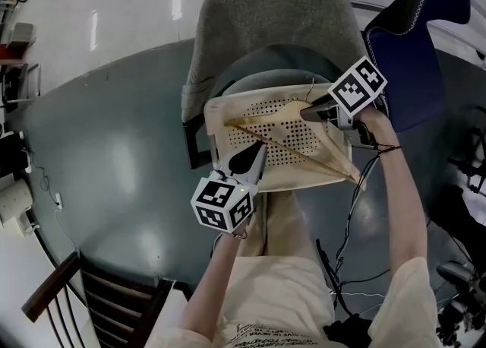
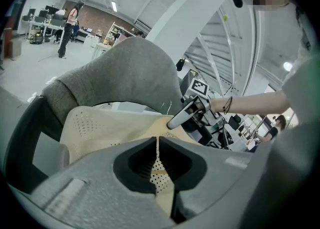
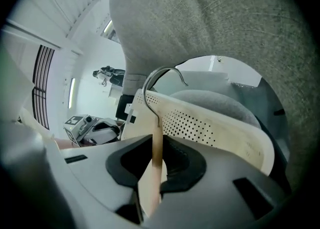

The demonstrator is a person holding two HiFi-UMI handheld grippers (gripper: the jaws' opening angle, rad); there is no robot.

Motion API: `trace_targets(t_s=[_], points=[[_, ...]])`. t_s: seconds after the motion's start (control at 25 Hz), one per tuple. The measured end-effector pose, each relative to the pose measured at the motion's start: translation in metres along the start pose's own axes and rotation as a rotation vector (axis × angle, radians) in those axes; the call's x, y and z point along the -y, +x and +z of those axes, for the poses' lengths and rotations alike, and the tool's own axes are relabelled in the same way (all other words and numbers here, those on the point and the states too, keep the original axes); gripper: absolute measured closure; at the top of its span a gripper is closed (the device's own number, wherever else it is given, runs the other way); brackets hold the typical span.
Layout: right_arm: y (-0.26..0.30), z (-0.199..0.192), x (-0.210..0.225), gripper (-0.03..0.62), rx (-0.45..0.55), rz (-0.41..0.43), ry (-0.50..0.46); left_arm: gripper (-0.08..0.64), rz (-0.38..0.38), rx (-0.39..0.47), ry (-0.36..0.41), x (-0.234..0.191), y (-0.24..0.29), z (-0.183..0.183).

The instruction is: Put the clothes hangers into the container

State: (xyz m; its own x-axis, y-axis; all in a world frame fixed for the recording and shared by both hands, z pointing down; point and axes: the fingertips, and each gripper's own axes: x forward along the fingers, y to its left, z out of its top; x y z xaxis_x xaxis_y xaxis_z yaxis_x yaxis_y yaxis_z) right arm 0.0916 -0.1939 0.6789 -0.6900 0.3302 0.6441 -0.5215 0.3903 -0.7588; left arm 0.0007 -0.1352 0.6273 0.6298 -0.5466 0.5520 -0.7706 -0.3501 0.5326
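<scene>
right fingers [image 3: 186, 164] clamp the hanger [image 3: 156, 155], left fingers [image 2: 131, 165] pinch the basket [image 2: 95, 125] rim. Hook [image 3: 145, 92] might snag the chair [image 1: 266, 20] back going in.

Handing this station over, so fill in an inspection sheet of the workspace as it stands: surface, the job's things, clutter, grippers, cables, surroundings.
surface: seat of a gray chair on a dark floor; the basket stands on the seat.
job's things: cream perforated basket; one wooden hanger slanted across it, not yet let go.
clutter: nothing seen.
grippers: right gripper shut on the hanger's neck just below the hook; left gripper appears shut on the basket's near rim.
cables: black cables hang from the right gripper toward the floor.
surroundings: blue chair to the right, wooden chair at near left, open hall beyond.
</scene>
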Motion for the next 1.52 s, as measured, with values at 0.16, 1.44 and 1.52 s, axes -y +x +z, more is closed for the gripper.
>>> trace_targets(t_s=[0.16,1.44,1.52], points=[[0.001,0.000,0.011,0.531,0.022,-0.039,0.036,0.529,0.000,-0.001,-0.004,-0.001,0.003,-0.001],[-0.003,0.019,0.046,0.367,0.350,-0.347,0.150,0.529,-0.013,-0.044,0.001,0.004,0.016,-0.013],[-0.004,0.018,0.046,0.359,0.366,-0.370,0.150,0.529,-0.014,-0.045,0.003,0.005,0.016,-0.012]])
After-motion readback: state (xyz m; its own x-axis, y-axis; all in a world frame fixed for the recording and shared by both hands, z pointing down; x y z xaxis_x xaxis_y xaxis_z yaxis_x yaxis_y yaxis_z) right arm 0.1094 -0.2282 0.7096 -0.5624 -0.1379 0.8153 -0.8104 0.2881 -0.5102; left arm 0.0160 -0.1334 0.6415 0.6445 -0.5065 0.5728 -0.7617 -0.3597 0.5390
